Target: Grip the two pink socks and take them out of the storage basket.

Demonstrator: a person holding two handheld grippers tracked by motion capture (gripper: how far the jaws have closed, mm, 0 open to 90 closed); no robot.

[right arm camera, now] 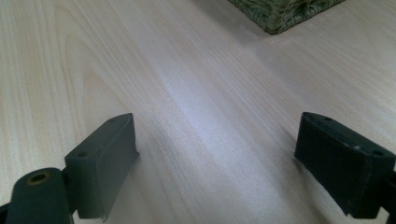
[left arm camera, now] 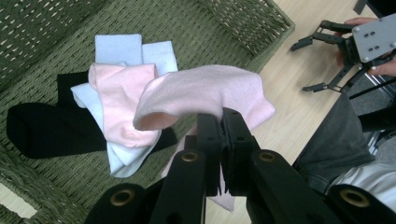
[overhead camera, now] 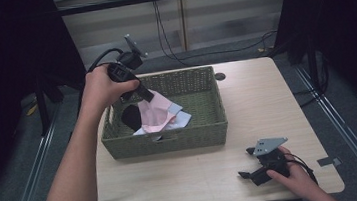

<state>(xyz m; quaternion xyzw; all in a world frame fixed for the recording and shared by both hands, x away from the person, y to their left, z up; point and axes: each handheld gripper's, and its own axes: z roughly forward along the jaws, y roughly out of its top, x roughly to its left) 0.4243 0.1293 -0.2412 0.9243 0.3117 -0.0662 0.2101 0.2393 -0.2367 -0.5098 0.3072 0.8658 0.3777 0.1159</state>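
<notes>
1. Left tongs point(left arm camera: 221, 122) are clamped tight on a pink sock point(left arm camera: 205, 93), pinching it by a fold so it hangs above the green woven basket point(overhead camera: 190, 132).
2. In the high view the left tongs point(overhead camera: 147, 97) sit over the basket's left half, with the sock point(overhead camera: 159, 105) draped from the tip.
3. In the basket underneath: another pink sock point(left arm camera: 123, 100), a light blue pair point(left arm camera: 135, 51) and a black sock point(left arm camera: 44, 130), all piled together.
4. Right tongs point(right arm camera: 215, 154) are wide open with nothing between them, low over the bare desk point(right arm camera: 196, 84), well apart from the basket.
</notes>
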